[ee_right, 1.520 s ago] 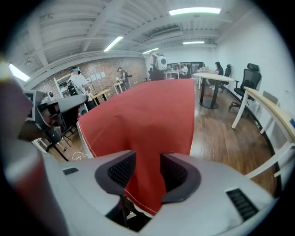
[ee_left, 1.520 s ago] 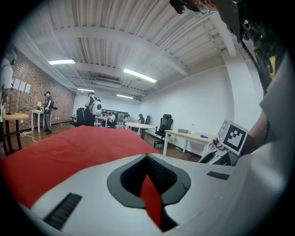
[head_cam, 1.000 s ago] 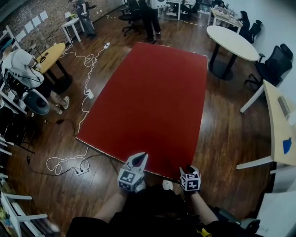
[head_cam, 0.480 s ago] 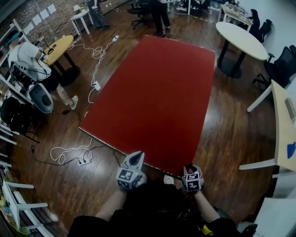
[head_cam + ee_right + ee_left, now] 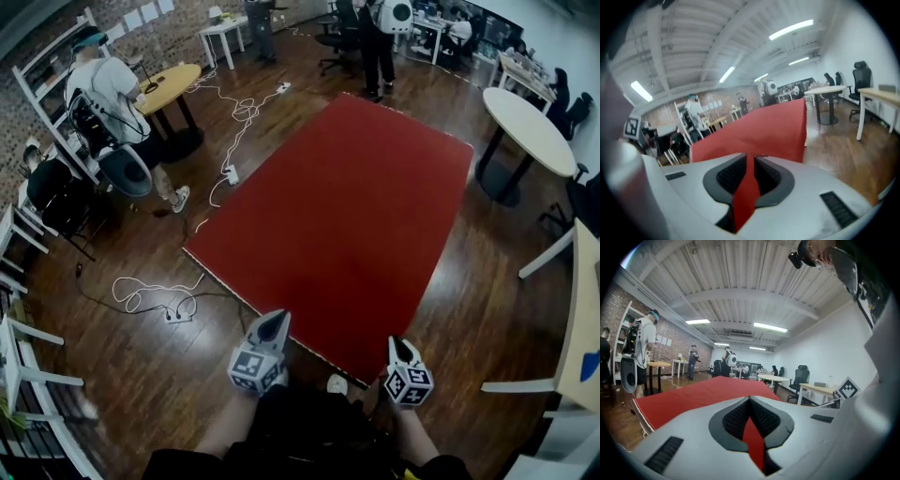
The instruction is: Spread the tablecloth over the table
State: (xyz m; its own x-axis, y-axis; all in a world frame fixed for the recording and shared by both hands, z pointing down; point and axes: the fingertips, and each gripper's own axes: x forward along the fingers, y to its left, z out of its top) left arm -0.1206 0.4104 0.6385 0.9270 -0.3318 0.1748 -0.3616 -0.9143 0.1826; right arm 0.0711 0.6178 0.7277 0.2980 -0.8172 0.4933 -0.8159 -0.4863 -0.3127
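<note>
Near hem pinched at both corners, spreading judged almost done.
Red tablecloth stretched from bottom centre to upper right of the head view, draped over a table hidden beneath; left gripper clamped tight on the hem, right gripper closing with the hem between its pads. Next, probably: even tension, level lowering, release. No containers in play.

The red tablecloth hides whatever it lies over, and nothing beneath it can be told. The wearer's dark clothing is cut off by the head view's bottom edge, a light wood desk by its right. The right gripper view is smeared throughout — a standing person there is only a soft shape.
</note>
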